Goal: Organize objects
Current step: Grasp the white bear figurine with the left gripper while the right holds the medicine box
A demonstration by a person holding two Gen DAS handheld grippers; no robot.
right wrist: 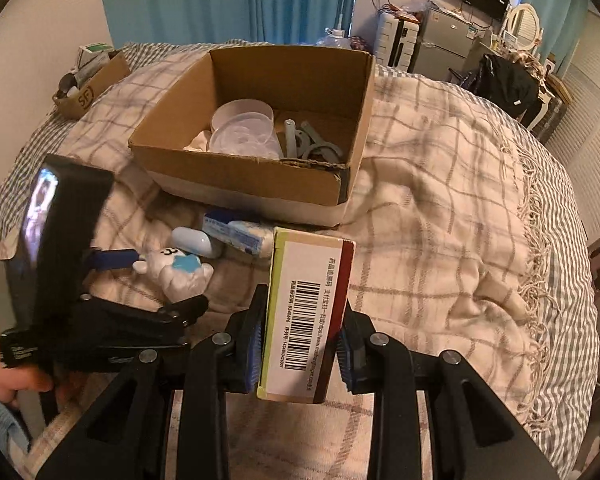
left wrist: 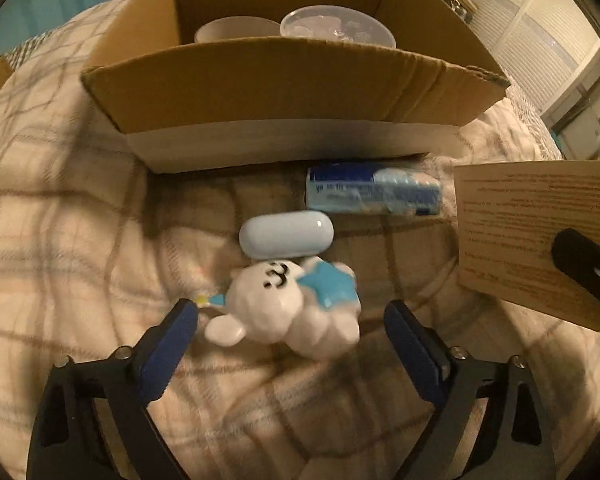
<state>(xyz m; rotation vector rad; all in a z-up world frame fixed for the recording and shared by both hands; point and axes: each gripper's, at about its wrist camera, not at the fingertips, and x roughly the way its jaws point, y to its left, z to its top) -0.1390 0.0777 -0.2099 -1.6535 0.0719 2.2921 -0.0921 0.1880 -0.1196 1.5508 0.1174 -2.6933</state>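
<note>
Cardboard box [right wrist: 256, 184]: matt brown corrugated, rough torn edge. Plaid blanket [right wrist: 440, 216]: soft woven cloth, fringed edge at 3 o'clock. Figurine [left wrist: 288, 312]: glossy white, glazed look. Pill-shaped case [left wrist: 286, 234]: smooth glossy plastic. Tissue pack [left wrist: 374, 194]: shiny film wrap. Medicine carton [right wrist: 306, 316]: matt printed paperboard. Right tool [right wrist: 300, 350]: matt black plastic, ribbed blue pads.

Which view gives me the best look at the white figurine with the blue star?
The left wrist view: the white figurine lies large and unobstructed between the open left gripper fingers. The right wrist view shows it small, partly hidden behind the left gripper's body.
</note>
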